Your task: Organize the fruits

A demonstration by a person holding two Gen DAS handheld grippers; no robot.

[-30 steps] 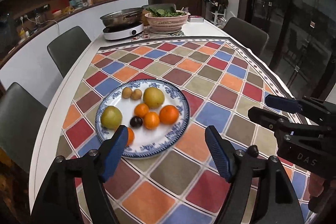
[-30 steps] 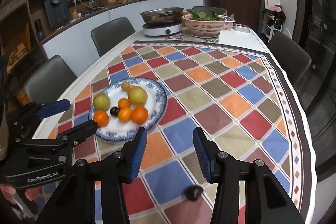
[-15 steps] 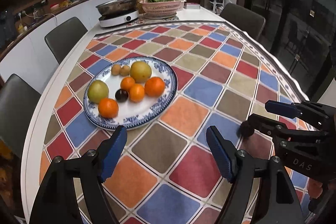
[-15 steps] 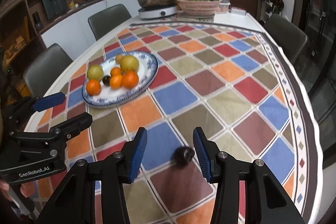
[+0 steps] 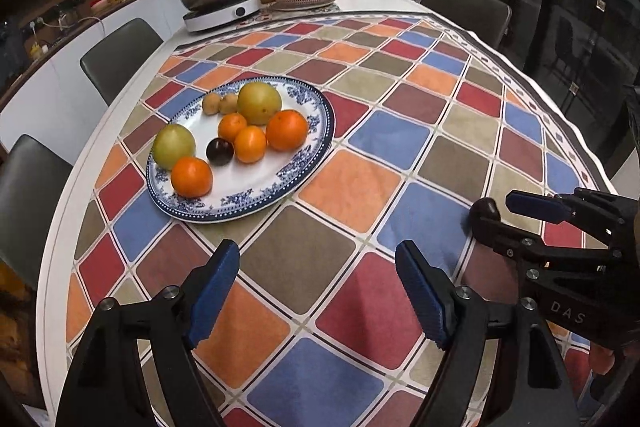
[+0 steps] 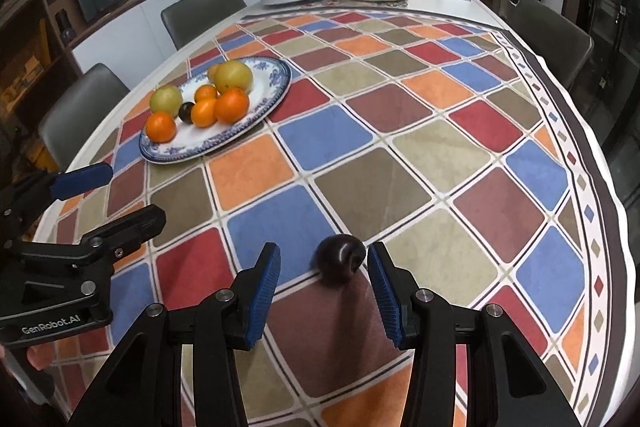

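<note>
The right tongs point(image 6: 324, 287) stand released around a dark plum point(image 6: 340, 263) on the bench point(image 6: 420, 163), nearer their right finger. The left tongs point(image 5: 318, 293) gape empty, the fruit plate point(image 5: 260, 195) lying ahead-left.

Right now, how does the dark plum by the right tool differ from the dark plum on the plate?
The loose plum lies alone on the tablecloth, between the open fingers of the right tool; the plated plum sits on the plate among oranges. The loose plum has nothing touching it that I can see; the plated plum is hemmed in by fruit. Both are small, round and dark.
</note>
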